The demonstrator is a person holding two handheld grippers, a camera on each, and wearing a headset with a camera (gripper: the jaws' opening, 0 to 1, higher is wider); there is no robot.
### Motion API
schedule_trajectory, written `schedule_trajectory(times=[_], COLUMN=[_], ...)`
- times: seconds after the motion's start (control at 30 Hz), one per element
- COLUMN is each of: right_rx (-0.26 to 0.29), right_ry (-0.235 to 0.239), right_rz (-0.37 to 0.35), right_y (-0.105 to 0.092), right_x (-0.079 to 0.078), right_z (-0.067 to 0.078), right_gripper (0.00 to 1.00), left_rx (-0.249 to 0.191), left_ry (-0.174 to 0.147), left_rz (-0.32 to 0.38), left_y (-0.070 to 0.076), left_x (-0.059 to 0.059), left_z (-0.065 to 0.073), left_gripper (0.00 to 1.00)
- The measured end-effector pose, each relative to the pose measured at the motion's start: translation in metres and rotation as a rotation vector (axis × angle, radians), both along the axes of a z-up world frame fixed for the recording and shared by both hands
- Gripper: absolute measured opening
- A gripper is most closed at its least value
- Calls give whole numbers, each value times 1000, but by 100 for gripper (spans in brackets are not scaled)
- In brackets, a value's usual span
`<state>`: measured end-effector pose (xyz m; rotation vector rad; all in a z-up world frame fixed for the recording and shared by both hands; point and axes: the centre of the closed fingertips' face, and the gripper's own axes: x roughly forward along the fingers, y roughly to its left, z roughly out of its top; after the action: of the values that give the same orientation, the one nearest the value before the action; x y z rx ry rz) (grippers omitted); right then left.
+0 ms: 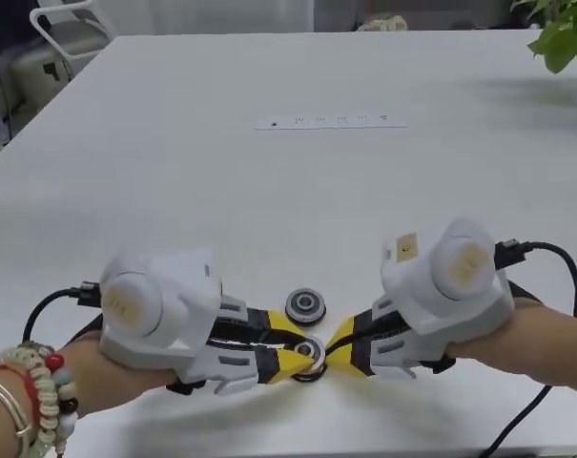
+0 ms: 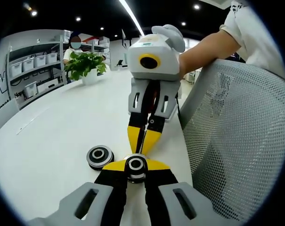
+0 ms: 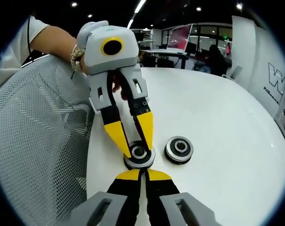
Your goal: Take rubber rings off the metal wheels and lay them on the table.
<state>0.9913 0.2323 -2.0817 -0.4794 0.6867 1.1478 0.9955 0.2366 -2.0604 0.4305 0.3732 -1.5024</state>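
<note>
Near the table's front edge a metal wheel (image 1: pixel 310 351) with a black rubber ring lies between both grippers. My left gripper (image 1: pixel 300 353) comes in from the left, its yellow-tipped jaws shut on the wheel (image 2: pixel 136 166) across its sides. My right gripper (image 1: pixel 332 351) comes in from the right. In the right gripper view its tips (image 3: pixel 143 173) are pressed together at the wheel's (image 3: pixel 139 154) near rim, pinching the rubber ring. A second wheel (image 1: pixel 305 305) with its ring on lies flat just beyond, also seen as the second wheel (image 2: pixel 100 157) and the second wheel (image 3: pixel 179 149).
A flat white strip (image 1: pixel 331 121) lies mid-table. A green plant (image 1: pixel 563 38) stands at the far right corner and a chair (image 1: pixel 64 19) at the far left. A mesh chair back (image 2: pixel 236 132) sits close behind the table's near edge.
</note>
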Motion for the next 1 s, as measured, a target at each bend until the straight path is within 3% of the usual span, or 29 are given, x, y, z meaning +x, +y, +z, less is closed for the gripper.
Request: schedule_trajectory(times=[0.37,0.6,0.9,0.97,1.0], right_rx=[7,6,99,133,184], right_ry=[182,205,284,320,346], right_rz=[-225,-266,-349,-376,-395], right_y=[-4,-6,-8,-8,-5], right_x=[5,8,11,11,13], right_z=[-4,-1,5,7,11], right_gripper=[0,0,0,0,0], left_rx=[2,3,4,3,3], left_ry=[-3,-5,-13,-13,-13], left_rz=[5,8,10,11,11], left_y=[0,0,-1,-1,-1], left_x=[1,2,3,3,3], left_z=[0,0,0,0,0], left_gripper=[8,8,8,8,8])
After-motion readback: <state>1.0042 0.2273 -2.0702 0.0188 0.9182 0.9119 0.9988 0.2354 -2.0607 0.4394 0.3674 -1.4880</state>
